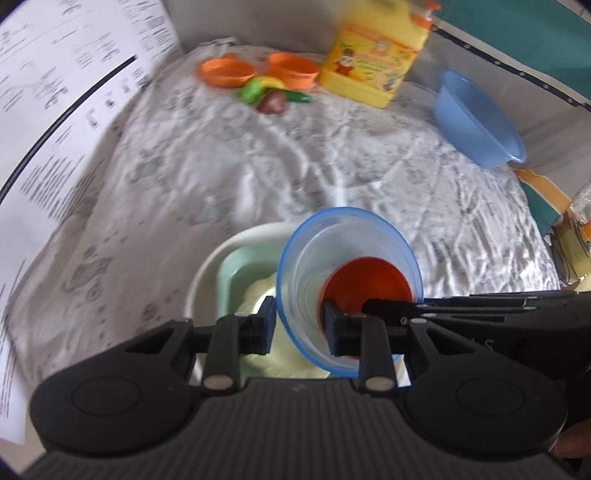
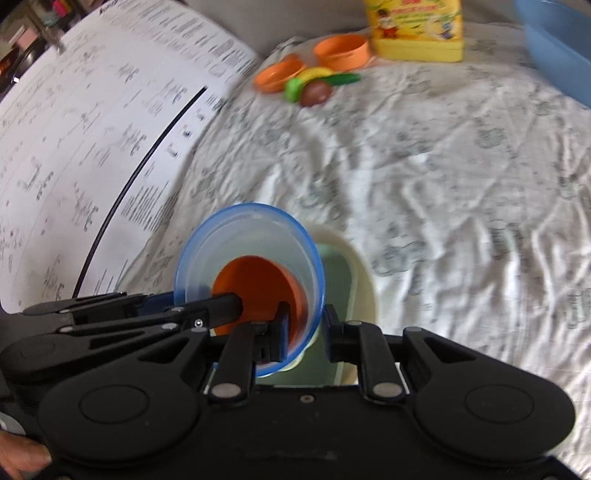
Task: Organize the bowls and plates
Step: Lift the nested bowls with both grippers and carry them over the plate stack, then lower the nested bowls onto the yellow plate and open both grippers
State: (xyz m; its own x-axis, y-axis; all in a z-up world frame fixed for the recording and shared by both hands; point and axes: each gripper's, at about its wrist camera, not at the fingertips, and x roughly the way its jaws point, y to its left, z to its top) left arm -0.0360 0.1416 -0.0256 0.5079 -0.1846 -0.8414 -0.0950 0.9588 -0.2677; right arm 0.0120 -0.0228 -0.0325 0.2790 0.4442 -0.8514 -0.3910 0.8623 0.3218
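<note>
A clear bowl with a blue rim [image 1: 347, 280] [image 2: 251, 280] has an orange bowl [image 1: 369, 286] [image 2: 258, 295] nested in it. It is tilted above a stack of a white plate [image 1: 221, 258] [image 2: 360, 273], a mint square dish [image 1: 247, 266] and a pale yellow dish [image 1: 258, 295]. My left gripper [image 1: 300, 325] pinches one side of its rim, one finger inside and one outside. My right gripper [image 2: 306, 332] pinches the opposite side of the rim. A larger blue bowl [image 1: 476, 118] [image 2: 554, 48] lies at the far right.
Two orange bowls [image 1: 225, 72] [image 1: 293, 68] and toy vegetables [image 1: 271, 94] [image 2: 314, 85] lie at the far end of the wrinkled white cloth [image 1: 295, 155]. A yellow printed box [image 1: 373, 55] [image 2: 417, 29] stands behind them. Printed paper sheets [image 1: 55, 92] [image 2: 92, 110] lie on the left.
</note>
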